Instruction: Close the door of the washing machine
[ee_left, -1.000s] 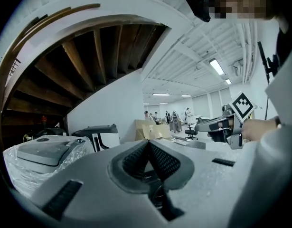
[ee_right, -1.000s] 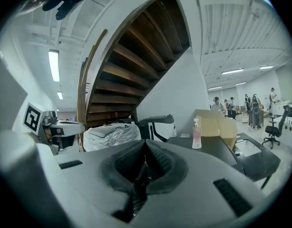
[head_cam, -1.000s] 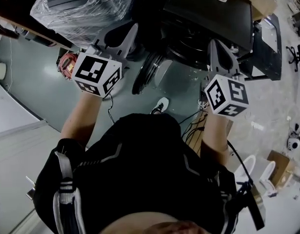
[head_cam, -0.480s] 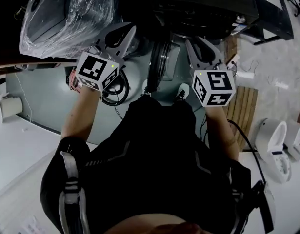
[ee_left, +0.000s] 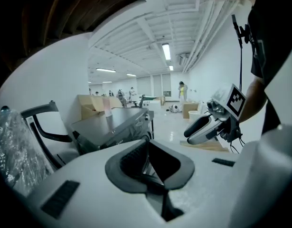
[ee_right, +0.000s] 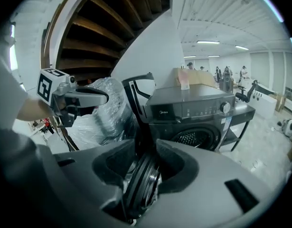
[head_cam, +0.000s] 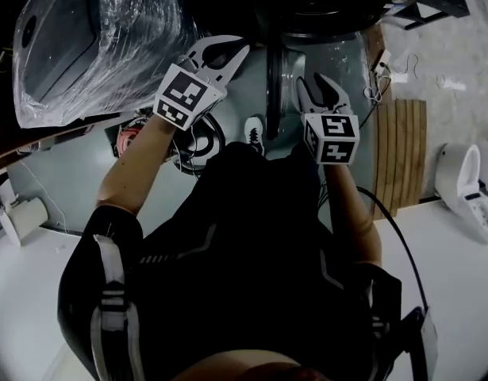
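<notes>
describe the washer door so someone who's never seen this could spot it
Find the dark washing machine standing right of the plastic-wrapped appliance. Its door hangs swung open left of the drum opening, seen edge-on. It is the only round, thick-rimmed disc there, while its neighbours are boxy.

I am standing in what is looking like a big open test hall or workshop, not a home. Long strip lights [ee_left: 165, 51] are running along a white beamed ceiling, and the pale floor [ee_left: 167, 127] is stretching far back to where people [ee_left: 182, 90] are standing among cardboard boxes [ee_left: 91, 106]. A washing machine [ee_right: 198, 113] is sitting near a plastic-wrapped appliance [head_cam: 93, 38]. White toilets [head_cam: 466, 189] are standing on the bare floor near a slatted wooden board [head_cam: 402, 149], and cables [head_cam: 197, 143] are lying coiled.
</notes>
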{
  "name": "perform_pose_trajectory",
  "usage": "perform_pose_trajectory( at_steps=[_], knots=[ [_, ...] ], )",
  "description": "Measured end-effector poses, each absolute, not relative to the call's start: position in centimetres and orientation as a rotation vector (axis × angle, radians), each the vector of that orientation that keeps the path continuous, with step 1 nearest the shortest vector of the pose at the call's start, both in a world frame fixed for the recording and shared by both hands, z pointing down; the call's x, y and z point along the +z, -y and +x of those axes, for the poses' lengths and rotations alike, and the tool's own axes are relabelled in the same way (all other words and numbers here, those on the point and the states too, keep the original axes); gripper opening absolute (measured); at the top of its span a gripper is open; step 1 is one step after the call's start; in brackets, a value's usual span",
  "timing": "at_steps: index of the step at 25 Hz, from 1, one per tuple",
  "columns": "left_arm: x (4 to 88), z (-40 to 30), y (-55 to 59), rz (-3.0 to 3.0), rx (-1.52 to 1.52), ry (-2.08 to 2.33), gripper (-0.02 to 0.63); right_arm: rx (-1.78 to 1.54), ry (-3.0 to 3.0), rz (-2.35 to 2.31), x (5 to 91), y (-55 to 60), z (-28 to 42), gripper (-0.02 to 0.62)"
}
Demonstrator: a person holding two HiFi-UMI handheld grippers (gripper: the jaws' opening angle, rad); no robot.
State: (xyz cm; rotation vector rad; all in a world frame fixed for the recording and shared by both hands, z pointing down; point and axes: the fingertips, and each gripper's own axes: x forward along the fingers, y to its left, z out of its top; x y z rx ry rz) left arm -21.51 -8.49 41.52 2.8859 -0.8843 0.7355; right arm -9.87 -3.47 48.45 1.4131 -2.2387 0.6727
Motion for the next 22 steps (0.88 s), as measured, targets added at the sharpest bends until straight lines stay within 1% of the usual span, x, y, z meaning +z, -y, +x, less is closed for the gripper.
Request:
perform_pose_trajectory(
  at_steps=[3,7,12,15,18,22],
  knots=[
    [44.6,-21.6,8.2,2.932,0.855,0.768,0.005,0.679,2.179,1.425,51.6,2.1,-12.0,0.150],
    [47.6,-21.4,8.1,2.985,0.930,0.645,0.005,0.696,2.097,1.412,56.0,0.7,-14.6,0.150],
    [52.0,-20.3,6.2,3.025,1.106,0.393,0.010,0.767,2.017,1.334,61.3,-3.0,-17.3,0.172],
    [54.3,-19.5,5.5,3.060,1.233,0.216,0.055,0.833,1.965,1.312,64.8,-4.9,-18.3,0.190],
    [56.6,-19.3,6.0,3.091,1.436,0.094,0.083,0.926,1.892,1.345,67.6,-6.7,-18.9,0.198],
    [59.7,-19.4,6.7,3.110,1.723,-0.161,0.126,0.953,1.799,1.389,70.4,-8.1,-18.8,0.213]
  ],
)
